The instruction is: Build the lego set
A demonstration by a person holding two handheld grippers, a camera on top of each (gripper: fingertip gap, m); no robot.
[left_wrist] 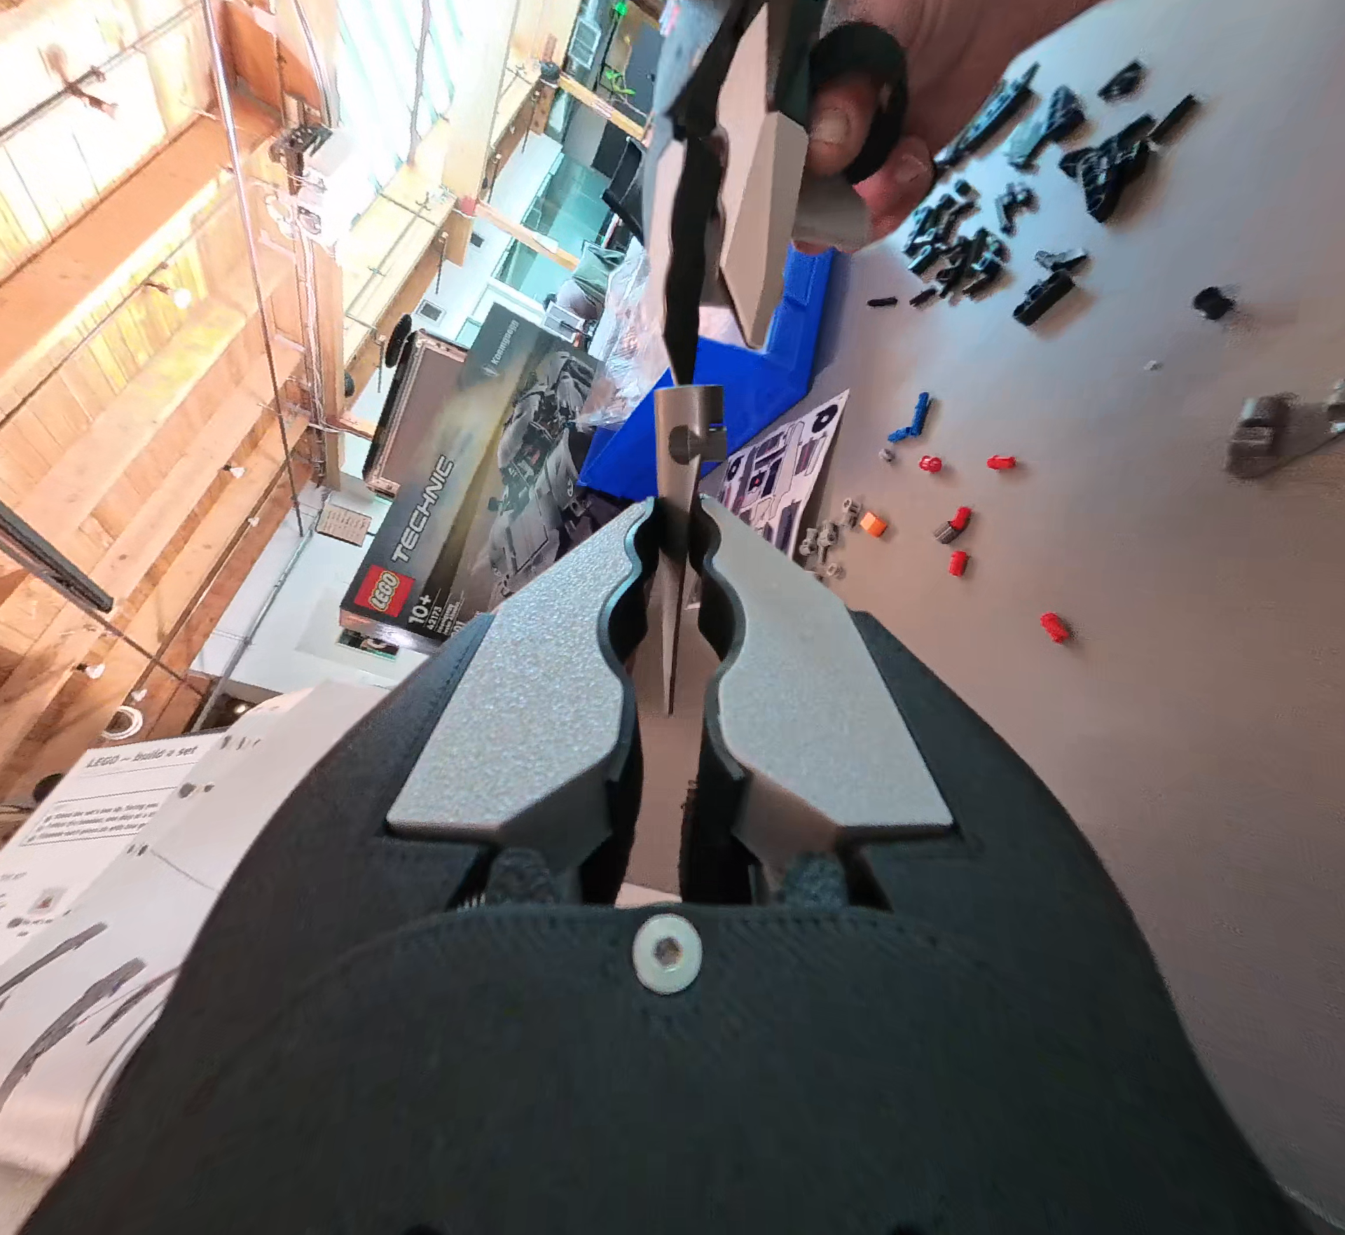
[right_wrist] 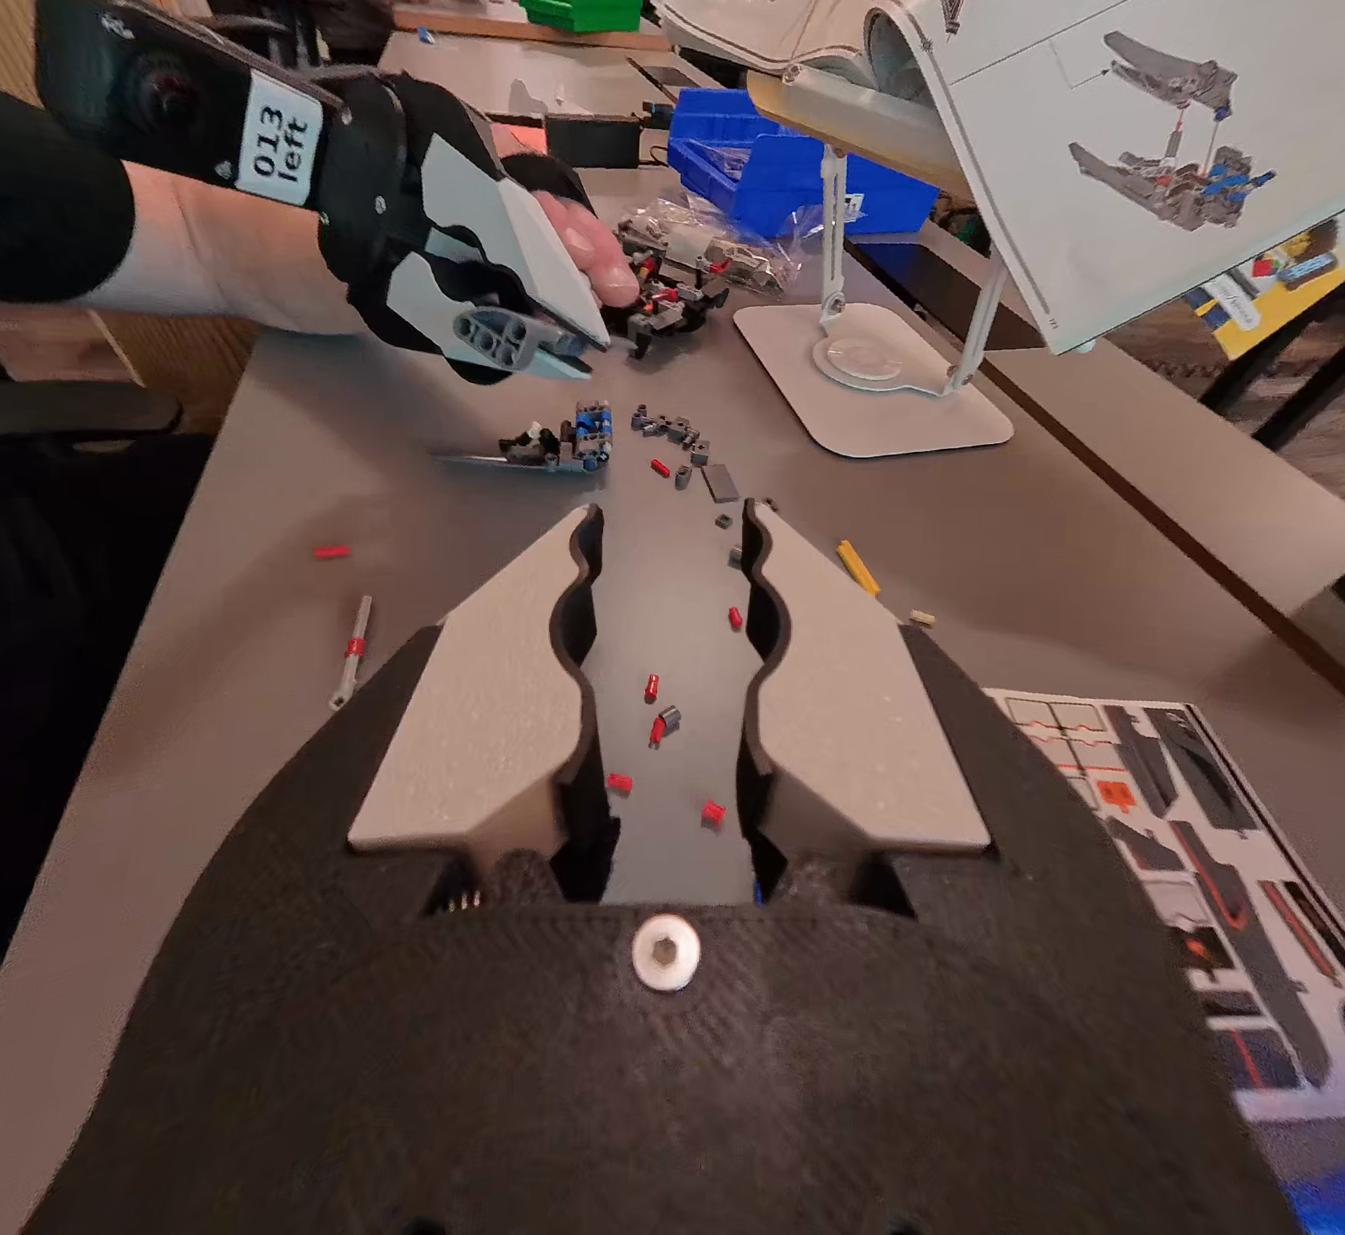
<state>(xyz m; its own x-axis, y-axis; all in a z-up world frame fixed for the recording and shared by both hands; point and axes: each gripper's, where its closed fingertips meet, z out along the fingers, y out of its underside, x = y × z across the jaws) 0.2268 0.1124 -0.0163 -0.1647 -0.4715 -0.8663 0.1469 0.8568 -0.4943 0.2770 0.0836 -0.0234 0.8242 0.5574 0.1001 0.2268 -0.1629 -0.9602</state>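
The grey table point(right_wrist: 946, 545) carries the work. At its far right a white stand point(right_wrist: 873, 392) holds the open instruction booklet point(right_wrist: 1135, 108), with blue bins point(right_wrist: 800, 181) behind it. A sticker sheet point(right_wrist: 1179, 836) lies at the near right edge.

The left gripper point(right_wrist: 575, 341) is raised above the table's far left, tilted on its side, clenched on a flat grey lego panel point(left_wrist: 680, 545) with a round-holed end point(right_wrist: 491, 334). The right gripper point(right_wrist: 673, 523) hovers over the table's middle, released, its jaws apart with nothing between them.

A partly built grey-and-blue lego assembly point(right_wrist: 560, 443) rests on the table beyond the right gripper. Small grey connectors point(right_wrist: 669, 428) lie just right of it. Red pins point(right_wrist: 659, 720) lie scattered nearer, on the table seen between the right gripper's fingers point(right_wrist: 495, 690).
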